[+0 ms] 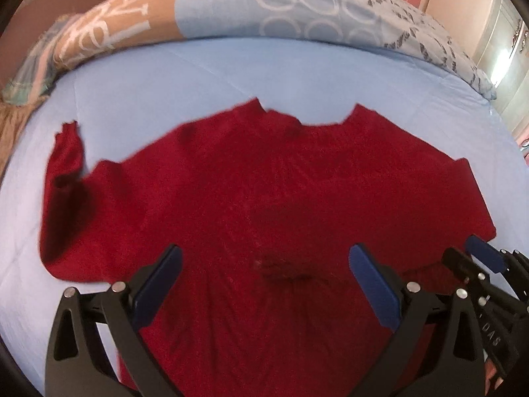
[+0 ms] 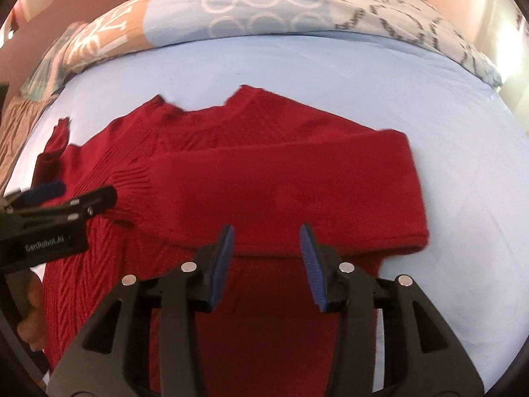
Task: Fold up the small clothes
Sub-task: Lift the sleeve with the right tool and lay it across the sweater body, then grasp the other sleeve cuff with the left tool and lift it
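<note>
A red sweater [image 2: 264,178] lies flat mid-bed [image 2: 463,165], one sleeve [image 2: 281,178] already folded across its chest, so both grippers, left [image 1: 264,264] and right [image 2: 266,241] (fingers apart, holding nothing), should probably pinch the other sleeve [image 1: 64,165] at its cuff and lay it across squarely.

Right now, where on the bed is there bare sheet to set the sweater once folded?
Bare blue sheet lies right of the red sweater, and a strip between its collar and the patterned duvet. The middle is covered.
</note>
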The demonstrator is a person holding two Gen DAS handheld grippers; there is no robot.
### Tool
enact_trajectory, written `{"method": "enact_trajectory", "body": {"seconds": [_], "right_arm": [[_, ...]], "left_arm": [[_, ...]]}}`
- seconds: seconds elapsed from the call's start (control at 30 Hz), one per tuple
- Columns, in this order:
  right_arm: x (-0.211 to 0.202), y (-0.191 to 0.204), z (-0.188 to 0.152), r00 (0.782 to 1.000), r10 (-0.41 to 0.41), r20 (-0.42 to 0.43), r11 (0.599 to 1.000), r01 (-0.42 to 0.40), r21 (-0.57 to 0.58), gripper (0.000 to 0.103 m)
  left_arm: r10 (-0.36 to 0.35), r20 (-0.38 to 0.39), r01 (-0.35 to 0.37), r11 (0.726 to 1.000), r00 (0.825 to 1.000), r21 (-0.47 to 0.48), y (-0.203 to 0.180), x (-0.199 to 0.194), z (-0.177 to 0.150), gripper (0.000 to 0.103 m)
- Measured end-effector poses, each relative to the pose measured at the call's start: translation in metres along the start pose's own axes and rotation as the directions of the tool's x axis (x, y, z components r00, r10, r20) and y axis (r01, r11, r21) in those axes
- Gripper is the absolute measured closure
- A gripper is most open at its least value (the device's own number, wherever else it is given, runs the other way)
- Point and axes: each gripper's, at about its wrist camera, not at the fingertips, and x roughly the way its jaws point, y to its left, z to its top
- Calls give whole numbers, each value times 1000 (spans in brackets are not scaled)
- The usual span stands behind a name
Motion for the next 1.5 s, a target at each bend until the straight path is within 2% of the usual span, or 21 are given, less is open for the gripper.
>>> {"method": "enact_trajectory", "body": {"seconds": [0.1,0.13,0.17,0.2,0.23,0.3,0.33,0.37,0.43,0.53,0.57,0.6,0.7,0.83,0.93,1.07,1.17,1.23,1.33,1.47,1.5], "right_arm": [[1,-12,-2,1000,-7,1,1000,7,26,60],[1,-15,-2,1000,-12,1,1000,12,29,60],[2,-18,-3,1000,-17,0,999,17,31,60],[2,-20,-3,1000,-22,-1,999,22,34,60],[2,-24,-3,1000,-29,1,999,29,38,60],[2,-30,-4,999,-43,6,998,42,49,60],[2,-35,-4,999,-51,9,997,50,60,60],[2,-39,-4,998,-57,11,996,56,69,60],[0,-48,-5,997,-79,21,993,77,88,60],[-6,-65,-6,992,-120,48,984,112,139,59],[-8,-74,-6,988,-142,53,977,132,169,57],[-8,-82,-5,987,-153,53,970,140,198,48],[-4,-105,-3,987,-159,34,952,145,268,45],[-5,-112,-2,985,-167,44,950,149,273,45],[-5,-109,-4,984,-169,52,955,151,257,44],[3,-109,-5,987,-159,36,956,145,255,39],[7,-111,-3,987,-159,30,954,145,264,37],[8,-113,-2,986,-164,29,952,150,268,35],[8,-114,-1,985,-169,27,951,156,266,35],[6,-113,-2,985,-171,33,953,157,260,35],[7,-112,-2,985,-171,32,953,157,259,35]], "left_arm": [[8,-11,-9,1000,1000,-18,-6,13,-1,2],[14,-25,-14,1000,1000,-14,-8,19,-2,9],[15,-33,-15,1000,999,-12,-9,22,-2,19],[17,-43,-18,1000,999,-12,-10,26,-3,47],[18,-61,-19,1000,998,-12,-11,30,-4,64],[29,-73,-30,1000,997,-6,-12,34,-5,68],[56,-52,-56,998,997,6,-13,33,-6,82],[79,-34,-78,997,996,15,-14,31,-5,90],[87,-3,-87,996,996,35,-15,28,-2,97],[66,14,-67,997,998,50,-15,27,3,98],[61,18,-62,997,998,54,-14,28,4,98],[53,23,-54,997,998,57,-15,27,5,98],[33,46,-37,997,998,74,-18,26,4,98],[-63,29,63,998,998,-9,0,26,-1,99],[-139,-2,138,986,990,-92,19,33,-5,99],[-160,-12,159,984,987,-80,19,35,-4,98],[-152,-14,151,987,988,-51,12,33,-3,89],[-208,-25,206,977,978,-62,10,32,-6,55],[-252,-31,249,965,967,-78,5,29,-12,39],[-222,-38,219,973,974,-74,-2,30,-17,42],[-226,-33,222,971,974,-92,0,29,-17,55]]}}
